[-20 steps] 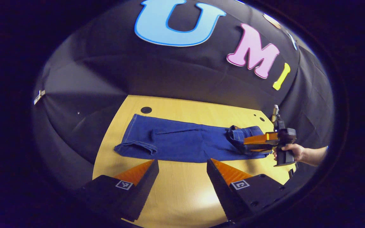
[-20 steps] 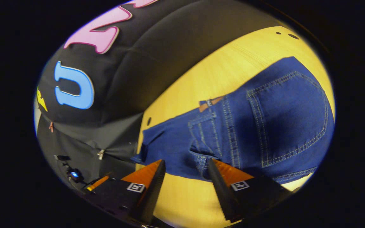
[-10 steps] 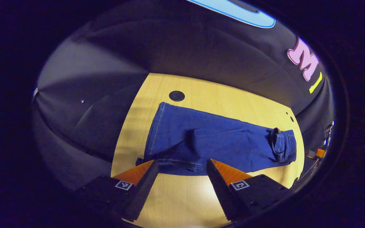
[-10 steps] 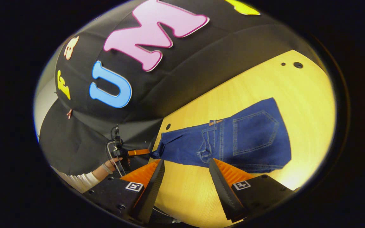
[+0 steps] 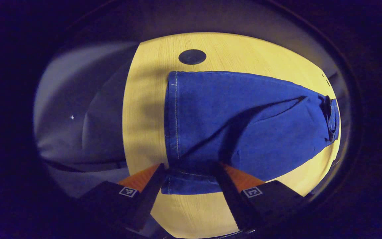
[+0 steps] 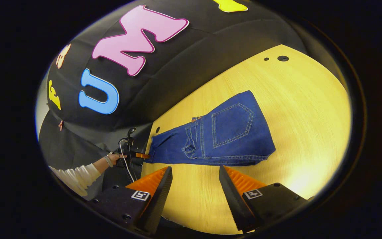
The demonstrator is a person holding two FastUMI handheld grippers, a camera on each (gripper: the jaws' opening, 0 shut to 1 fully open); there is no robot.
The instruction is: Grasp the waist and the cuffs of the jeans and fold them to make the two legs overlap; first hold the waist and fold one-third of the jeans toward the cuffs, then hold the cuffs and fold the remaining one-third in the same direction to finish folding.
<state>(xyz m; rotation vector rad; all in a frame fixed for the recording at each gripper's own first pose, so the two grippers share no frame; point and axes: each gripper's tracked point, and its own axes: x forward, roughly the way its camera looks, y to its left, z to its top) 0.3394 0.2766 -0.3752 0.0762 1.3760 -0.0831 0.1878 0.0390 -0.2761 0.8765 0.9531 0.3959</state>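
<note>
jeans (image 5: 244,122): blue denim, lying flat on the yellow wooden table (image 5: 144,109), waist part folded over toward the legs, back pocket (image 6: 231,124) facing up in the right gripper view. cuffs (image 5: 172,116): at the table's left end, near a dark round hole (image 5: 192,56). left gripper (image 5: 189,179): fingers spread, set either side of the near cuff edge, not pinching it. right gripper (image 6: 194,181): fingers spread, empty, above bare table just short of the jeans. hand (image 6: 113,158): white sleeve, holding the far gripper at the cuffs.
</note>
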